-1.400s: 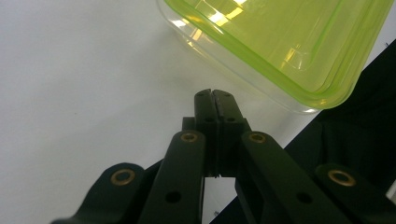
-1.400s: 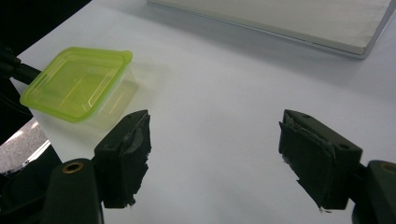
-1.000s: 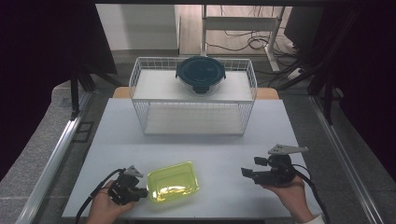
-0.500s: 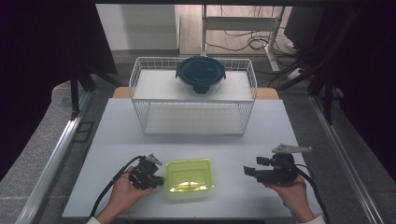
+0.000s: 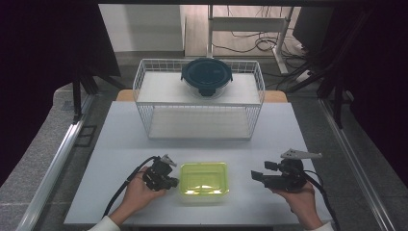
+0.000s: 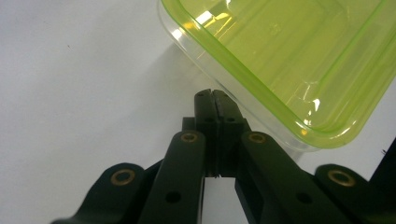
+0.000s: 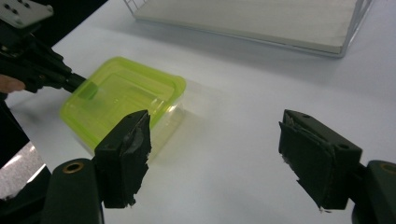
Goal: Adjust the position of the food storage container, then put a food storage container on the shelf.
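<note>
Grippers first: your left gripper (image 5: 168, 175) has its jaws pressed together with nothing between them, the tips touching the near left rim of the yellow-green lidded container (image 5: 204, 178), as the left gripper view shows (image 6: 212, 95). Your right gripper (image 5: 257, 175) sits well to the right of that container (image 7: 123, 105), jaws spread wide and empty. The container lies flat on the white table (image 5: 120, 139). Beyond the container stands a white wire basket (image 5: 199, 120), and on its top shelf rests a round dark-lidded bowl (image 5: 207, 77).
</note>
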